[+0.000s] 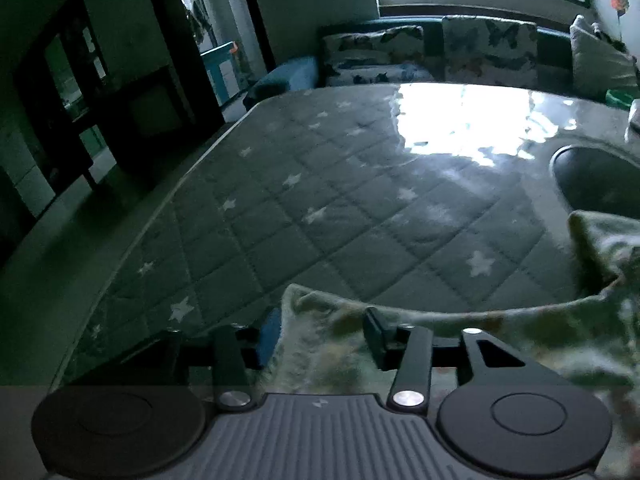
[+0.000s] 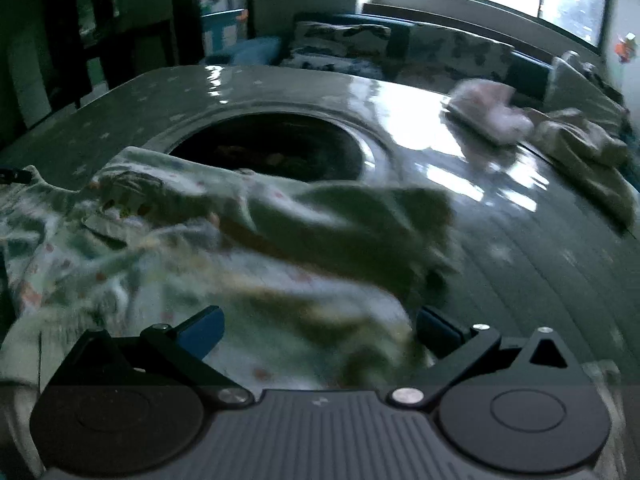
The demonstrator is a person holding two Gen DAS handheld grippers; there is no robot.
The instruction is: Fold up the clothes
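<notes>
In the left wrist view, the left gripper sits at the bottom centre with its jaws partly spread and a corner of the printed garment lying between them; whether they actually pinch the cloth I cannot tell. The garment runs from that corner along the lower edge toward the right of the frame, over the star-quilted worktop.

In the right wrist view, the right gripper is at the bottom centre, jaws spread wide, with the garment lying between and ahead of them, its bulk stretching to the left of the frame. A dark round opening lies beyond it; other clothes rest at upper right. Both grippers look about equally near the garment, each toward one end of it.
</notes>
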